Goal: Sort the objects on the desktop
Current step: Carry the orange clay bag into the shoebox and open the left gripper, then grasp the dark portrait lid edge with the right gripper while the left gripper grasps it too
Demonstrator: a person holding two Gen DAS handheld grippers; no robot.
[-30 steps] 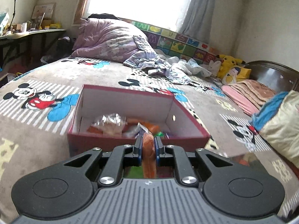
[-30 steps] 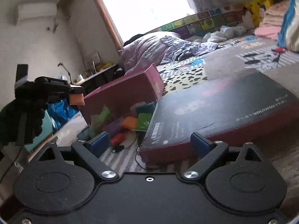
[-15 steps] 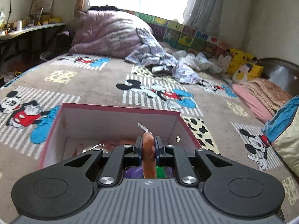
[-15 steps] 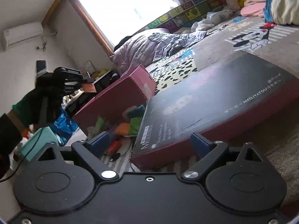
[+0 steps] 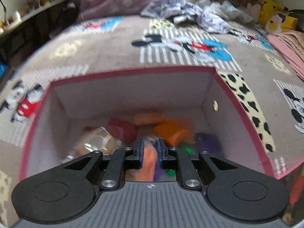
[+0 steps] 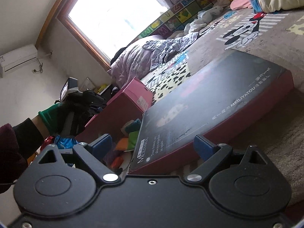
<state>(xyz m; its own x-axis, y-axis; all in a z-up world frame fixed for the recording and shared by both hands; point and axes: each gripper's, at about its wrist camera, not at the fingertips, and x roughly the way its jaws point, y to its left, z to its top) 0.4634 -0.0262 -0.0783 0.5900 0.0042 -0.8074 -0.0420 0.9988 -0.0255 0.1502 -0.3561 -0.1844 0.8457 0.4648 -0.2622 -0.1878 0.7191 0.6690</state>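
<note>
Over the pink box (image 5: 233,93), an orange packet (image 5: 149,159) is clamped by the left gripper (image 5: 150,152); released askew, it may catch the rim. The right gripper (image 6: 152,146) is held wide apart, empty.

One open pink box (image 5: 237,102), one dark box lid (image 6: 218,102), two claws: left claw (image 5: 150,153), right claw (image 6: 152,144).
</note>
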